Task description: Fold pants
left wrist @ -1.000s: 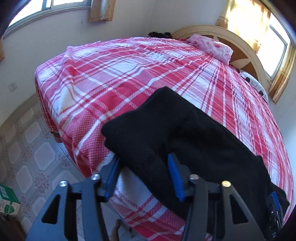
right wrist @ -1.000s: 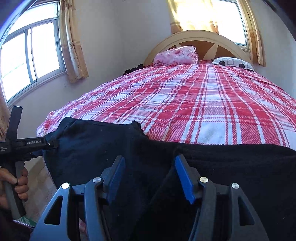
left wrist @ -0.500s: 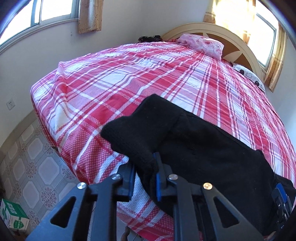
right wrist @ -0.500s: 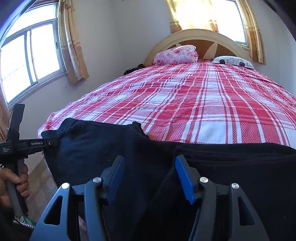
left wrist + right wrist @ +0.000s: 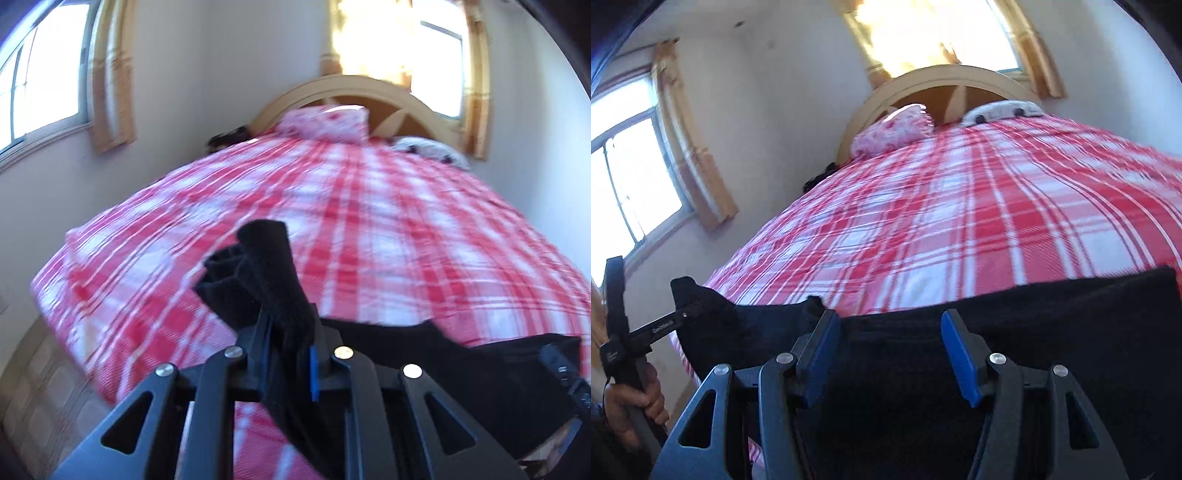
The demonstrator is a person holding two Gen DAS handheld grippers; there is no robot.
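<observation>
- The black pants lay across the foot of the plaid bed.
- The left tongs were clamped on their bunched end, lifted off the bed.
- The right tongs stood apart over the cloth.

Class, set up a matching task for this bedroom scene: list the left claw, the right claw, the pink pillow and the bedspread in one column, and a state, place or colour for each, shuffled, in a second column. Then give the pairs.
Things:
1. left claw
2. right claw
3. pink pillow
4. bedspread

Descriptions:
A. red and white plaid
B. open, over the black pants
C. shut on a bunch of the pants
D. at the headboard

Pairs: 1-C, 2-B, 3-D, 4-A
</observation>
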